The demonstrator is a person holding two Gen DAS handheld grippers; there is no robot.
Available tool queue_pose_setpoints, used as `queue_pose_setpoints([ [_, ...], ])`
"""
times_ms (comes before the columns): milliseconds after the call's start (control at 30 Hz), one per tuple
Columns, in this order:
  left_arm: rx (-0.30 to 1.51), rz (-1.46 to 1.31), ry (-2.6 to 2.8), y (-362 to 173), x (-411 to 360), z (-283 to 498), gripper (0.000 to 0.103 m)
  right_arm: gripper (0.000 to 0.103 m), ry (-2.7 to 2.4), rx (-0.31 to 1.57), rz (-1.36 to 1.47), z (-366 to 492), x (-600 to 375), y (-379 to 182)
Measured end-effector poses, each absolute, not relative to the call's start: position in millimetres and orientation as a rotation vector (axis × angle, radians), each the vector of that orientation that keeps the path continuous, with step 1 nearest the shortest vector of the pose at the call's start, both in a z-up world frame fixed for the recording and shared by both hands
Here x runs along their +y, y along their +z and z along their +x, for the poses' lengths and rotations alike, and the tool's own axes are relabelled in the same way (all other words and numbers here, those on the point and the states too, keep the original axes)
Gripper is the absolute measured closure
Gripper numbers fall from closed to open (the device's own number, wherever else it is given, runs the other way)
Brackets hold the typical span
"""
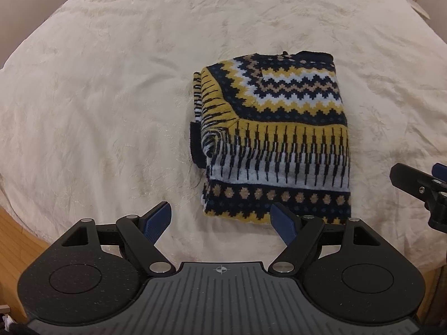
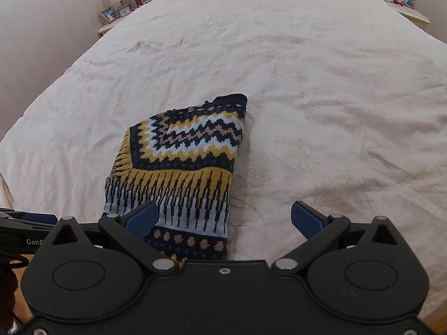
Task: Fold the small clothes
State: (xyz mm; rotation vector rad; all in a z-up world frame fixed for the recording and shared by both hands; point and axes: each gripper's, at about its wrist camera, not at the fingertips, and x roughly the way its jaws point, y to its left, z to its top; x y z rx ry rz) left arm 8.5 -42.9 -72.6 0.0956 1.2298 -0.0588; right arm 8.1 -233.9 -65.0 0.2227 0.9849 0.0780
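A knitted sweater [image 1: 276, 136] in navy, yellow, white and tan patterns lies folded into a rectangle on the cream bedspread [image 1: 97, 97]. It also shows in the right wrist view [image 2: 178, 167]. My left gripper [image 1: 220, 217] is open and empty, just short of the sweater's near edge. My right gripper [image 2: 223, 217] is open and empty, above the sweater's near right corner; its left blue fingertip [image 2: 142, 217] overlaps the fabric in view. The right gripper's side shows at the right edge of the left wrist view [image 1: 419, 187].
The bedspread [image 2: 321, 97] covers a wide bed. Nightstands stand at the far left [image 2: 117, 14] and far right [image 2: 402, 0] with lamps and photo frames. Wooden floor [image 1: 14, 245] shows past the bed's near edge.
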Motion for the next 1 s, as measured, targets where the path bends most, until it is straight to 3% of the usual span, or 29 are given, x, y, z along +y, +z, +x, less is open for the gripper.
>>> queue_pose_setpoints([
  [1000,1.246,0.101,-0.046,-70.5,-35.1,14.5,0.026,0.002,0.081,1.012,0.247,9.6,-231.0,-70.7],
])
